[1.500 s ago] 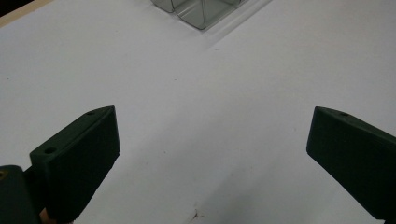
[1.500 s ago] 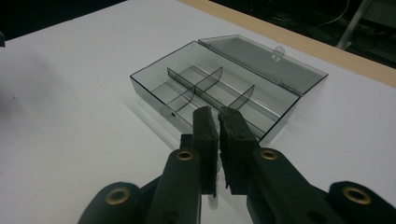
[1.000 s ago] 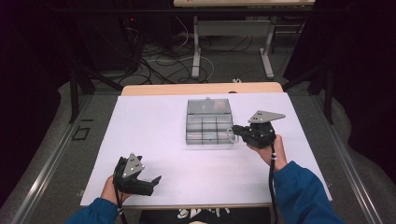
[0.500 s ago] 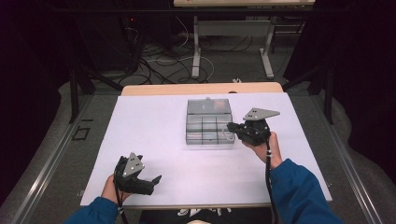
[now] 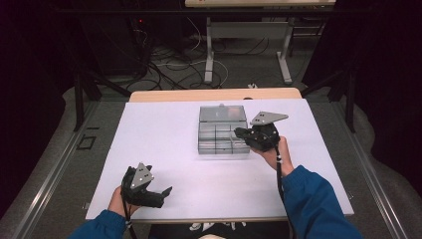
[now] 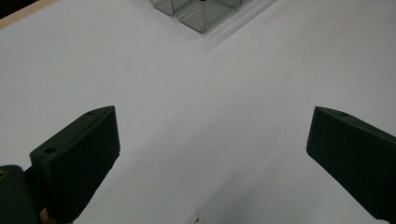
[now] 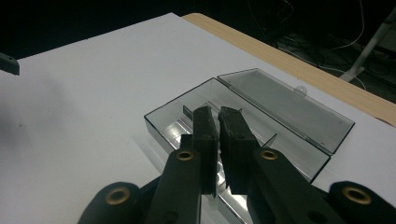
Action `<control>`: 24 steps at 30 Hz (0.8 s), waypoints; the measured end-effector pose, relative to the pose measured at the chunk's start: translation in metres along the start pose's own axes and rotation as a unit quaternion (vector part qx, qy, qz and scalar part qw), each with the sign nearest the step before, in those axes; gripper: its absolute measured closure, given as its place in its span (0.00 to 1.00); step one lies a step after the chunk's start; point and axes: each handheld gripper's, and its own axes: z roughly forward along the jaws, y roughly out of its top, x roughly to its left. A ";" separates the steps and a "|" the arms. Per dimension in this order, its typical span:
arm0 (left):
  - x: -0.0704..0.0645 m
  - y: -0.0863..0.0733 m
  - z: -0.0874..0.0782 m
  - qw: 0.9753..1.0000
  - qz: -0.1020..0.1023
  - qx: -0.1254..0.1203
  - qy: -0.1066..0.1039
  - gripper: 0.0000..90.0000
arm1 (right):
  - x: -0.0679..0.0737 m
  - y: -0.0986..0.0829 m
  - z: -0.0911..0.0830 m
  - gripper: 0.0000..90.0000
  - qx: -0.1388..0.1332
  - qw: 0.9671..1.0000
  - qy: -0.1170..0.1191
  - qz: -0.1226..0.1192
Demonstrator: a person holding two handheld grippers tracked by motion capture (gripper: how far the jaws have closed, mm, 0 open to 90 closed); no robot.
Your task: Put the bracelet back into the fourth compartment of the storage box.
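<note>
Over the clear box (image 7: 247,126), the right claw (image 7: 218,116) hides its compartments.

We sit in a lab: black drapes (image 5: 35,74), cables (image 5: 169,64) tangled on the floor beyond our white-covered table (image 5: 164,134).

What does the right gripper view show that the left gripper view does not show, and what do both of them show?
The right gripper view alone: the clear box's open lid lying flat behind it, the wooden table edge, and the right gripper with fingers nearly together over the box. The left gripper view alone: the left gripper with fingers wide apart above bare paper. Both: the clear compartment box and the white sheet.
</note>
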 end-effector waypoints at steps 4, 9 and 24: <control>0.000 0.001 0.000 1.000 0.001 0.003 -0.005 0.03 | 0.002 0.003 0.007 0.95 0.003 1.000 0.002 -0.001; -0.001 0.001 0.000 1.000 -0.004 -0.003 -0.006 0.03 | 0.004 0.008 0.015 0.95 0.005 1.000 0.002 -0.003; 0.000 0.000 -0.001 1.000 -0.001 0.000 -0.004 0.03 | 0.010 0.018 0.031 0.95 0.011 1.000 0.008 -0.011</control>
